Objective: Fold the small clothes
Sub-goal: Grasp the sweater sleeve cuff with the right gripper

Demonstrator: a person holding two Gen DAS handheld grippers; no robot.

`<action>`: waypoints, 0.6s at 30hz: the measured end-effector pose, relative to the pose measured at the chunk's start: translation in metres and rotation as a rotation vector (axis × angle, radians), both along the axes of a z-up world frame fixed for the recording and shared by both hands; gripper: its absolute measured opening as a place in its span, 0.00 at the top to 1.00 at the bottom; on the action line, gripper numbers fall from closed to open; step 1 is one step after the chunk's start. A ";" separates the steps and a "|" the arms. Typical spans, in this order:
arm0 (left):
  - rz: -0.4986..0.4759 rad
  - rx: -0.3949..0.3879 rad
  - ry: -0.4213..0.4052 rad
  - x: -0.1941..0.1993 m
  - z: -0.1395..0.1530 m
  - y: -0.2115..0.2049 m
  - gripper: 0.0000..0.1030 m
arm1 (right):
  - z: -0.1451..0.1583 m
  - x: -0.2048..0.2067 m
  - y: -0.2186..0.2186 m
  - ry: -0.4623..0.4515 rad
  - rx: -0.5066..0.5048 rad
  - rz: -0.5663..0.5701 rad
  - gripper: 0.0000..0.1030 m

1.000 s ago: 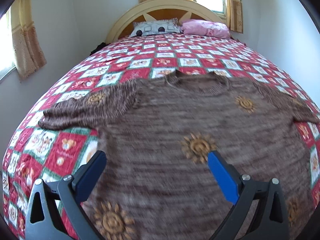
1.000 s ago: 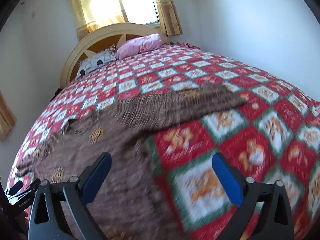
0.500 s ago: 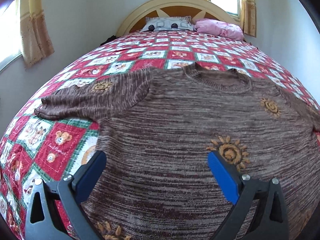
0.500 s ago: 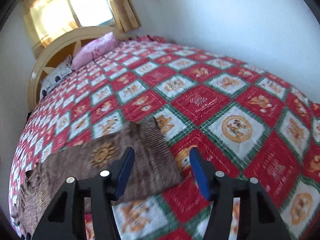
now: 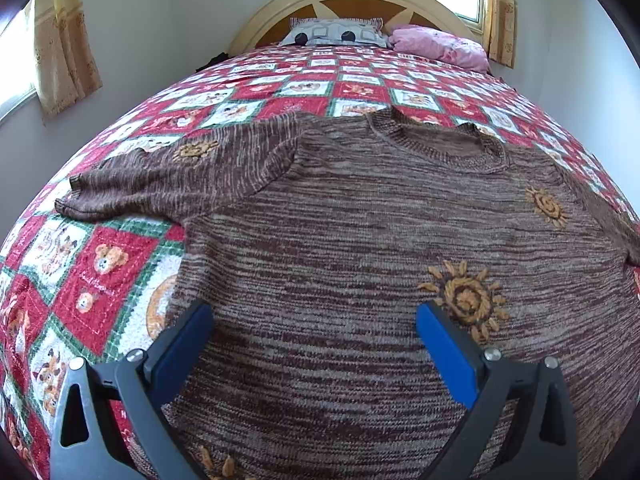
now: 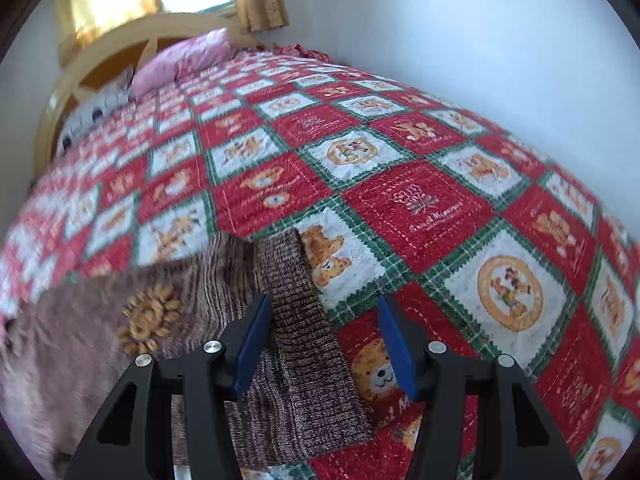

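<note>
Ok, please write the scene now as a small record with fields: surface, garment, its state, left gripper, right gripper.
surface: bed with red, white and green checked teddy-bear quilt
garment: brown marled knitted sweater with orange sun motifs
state: spread flat, unfolded, both sleeves out to the sides
left gripper: open, over the sweater's lower body, nothing between the pads
right gripper: half open, the ribbed sleeve cuff lies between the blue pads, not pressed
pillows: grey patterned pillow and pink pillow at the headboard
</note>
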State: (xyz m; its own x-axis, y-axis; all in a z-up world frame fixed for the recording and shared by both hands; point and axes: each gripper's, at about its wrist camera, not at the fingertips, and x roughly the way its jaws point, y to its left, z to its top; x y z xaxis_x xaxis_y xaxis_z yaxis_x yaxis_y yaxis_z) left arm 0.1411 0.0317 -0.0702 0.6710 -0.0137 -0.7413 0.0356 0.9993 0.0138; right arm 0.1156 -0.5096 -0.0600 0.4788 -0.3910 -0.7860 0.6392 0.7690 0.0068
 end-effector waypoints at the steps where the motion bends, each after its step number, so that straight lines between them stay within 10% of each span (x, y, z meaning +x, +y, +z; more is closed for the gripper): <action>1: 0.000 -0.001 0.000 0.000 0.000 0.000 0.00 | -0.002 0.002 0.003 0.014 -0.022 0.010 0.45; 9: 0.000 -0.004 0.002 0.001 -0.001 0.001 0.00 | -0.001 0.013 0.013 0.049 -0.005 0.088 0.83; 18: -0.001 -0.011 0.002 0.001 -0.002 0.000 0.00 | 0.015 -0.005 0.014 -0.064 0.068 0.044 0.93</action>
State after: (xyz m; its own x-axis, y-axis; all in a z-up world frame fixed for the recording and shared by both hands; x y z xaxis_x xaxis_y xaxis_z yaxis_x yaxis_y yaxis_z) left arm 0.1416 0.0319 -0.0726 0.6694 -0.0224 -0.7426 0.0362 0.9993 0.0026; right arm 0.1105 -0.4959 -0.0448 0.5446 -0.3152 -0.7772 0.6010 0.7930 0.0995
